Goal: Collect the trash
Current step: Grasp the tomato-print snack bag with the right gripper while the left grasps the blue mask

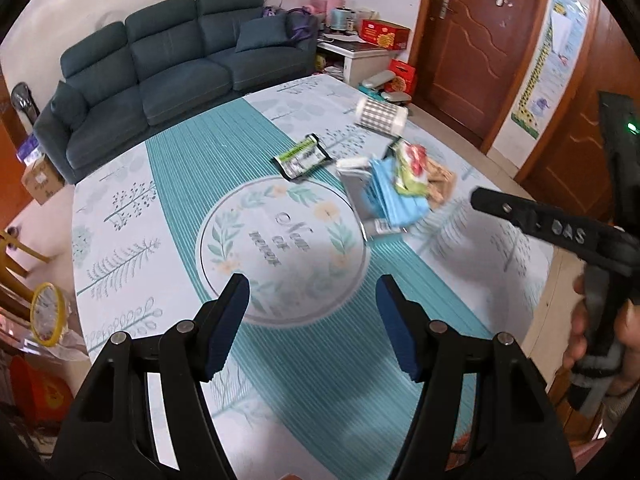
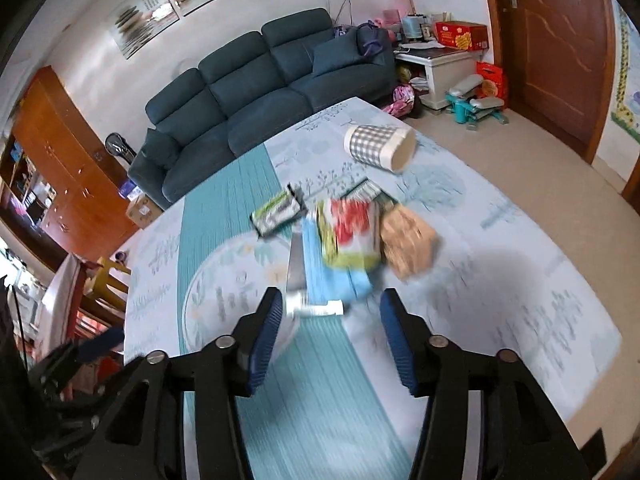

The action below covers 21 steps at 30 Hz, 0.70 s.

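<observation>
A pile of trash lies on the floor mat: a blue pack [image 1: 394, 200] [image 2: 334, 266], a red and green wrapper [image 1: 412, 164] [image 2: 352, 236], a brown wrapper [image 1: 440, 184] [image 2: 408, 240] and a white strip [image 2: 316, 307]. A green and black packet [image 1: 302, 156] [image 2: 278, 212] lies apart, to the left. A checked bin [image 1: 382, 115] [image 2: 380, 148] lies on its side beyond. My left gripper [image 1: 312, 324] is open and empty above the mat. My right gripper [image 2: 326, 340] is open, just short of the pile; it shows at the right of the left wrist view [image 1: 520, 216].
A dark blue sofa [image 1: 180, 56] stands behind the mat [image 1: 160, 208]. A white low table [image 1: 360, 56] with boxes and a wooden door [image 1: 460, 40] are at the back right. A cardboard box [image 1: 40, 178] sits left of the sofa.
</observation>
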Tool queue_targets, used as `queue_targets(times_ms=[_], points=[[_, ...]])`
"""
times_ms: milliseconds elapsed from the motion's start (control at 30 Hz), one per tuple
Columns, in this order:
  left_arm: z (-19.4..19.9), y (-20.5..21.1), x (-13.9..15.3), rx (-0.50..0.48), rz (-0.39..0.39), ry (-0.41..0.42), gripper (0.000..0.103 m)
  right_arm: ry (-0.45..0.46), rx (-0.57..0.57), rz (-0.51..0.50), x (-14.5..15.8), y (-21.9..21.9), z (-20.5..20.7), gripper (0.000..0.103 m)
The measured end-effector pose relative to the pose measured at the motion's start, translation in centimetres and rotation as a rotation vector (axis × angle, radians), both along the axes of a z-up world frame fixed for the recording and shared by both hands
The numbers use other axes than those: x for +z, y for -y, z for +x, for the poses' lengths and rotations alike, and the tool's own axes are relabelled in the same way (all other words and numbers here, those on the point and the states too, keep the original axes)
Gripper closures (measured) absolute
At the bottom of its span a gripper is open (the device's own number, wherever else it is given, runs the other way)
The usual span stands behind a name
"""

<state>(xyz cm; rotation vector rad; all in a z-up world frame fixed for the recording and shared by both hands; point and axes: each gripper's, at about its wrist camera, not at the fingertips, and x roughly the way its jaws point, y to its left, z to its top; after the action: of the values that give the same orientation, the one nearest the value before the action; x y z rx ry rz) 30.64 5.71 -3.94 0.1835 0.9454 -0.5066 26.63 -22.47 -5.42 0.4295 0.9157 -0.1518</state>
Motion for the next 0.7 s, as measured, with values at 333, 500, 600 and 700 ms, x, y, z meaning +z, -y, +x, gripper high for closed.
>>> queue_targets(times_ms=[333,500,600,700], points=[[5.5,1.1,-2.4,0.037,-0.015,-0.059,0.04,-0.067,-0.05,0.137,-6.0,4.0,8.6,0.049],[6.8,1.6,-3.8,0.043,-0.019,-0.094,0.04,-0.068,-0.059,0.167,-8.3,4.2,9.8,0.049],[7.2,1.9,-4.3,0.044,-0.017,-0.098,0.04,-0.065,-0.046,0.182,-9.2,4.0,10.2,0.065],[7.5,2.3,-4.5,0.041,-0.016,-0.102,0.04,-0.059,-0.021,0.208,-9.6,3.5,10.0,0.074]])
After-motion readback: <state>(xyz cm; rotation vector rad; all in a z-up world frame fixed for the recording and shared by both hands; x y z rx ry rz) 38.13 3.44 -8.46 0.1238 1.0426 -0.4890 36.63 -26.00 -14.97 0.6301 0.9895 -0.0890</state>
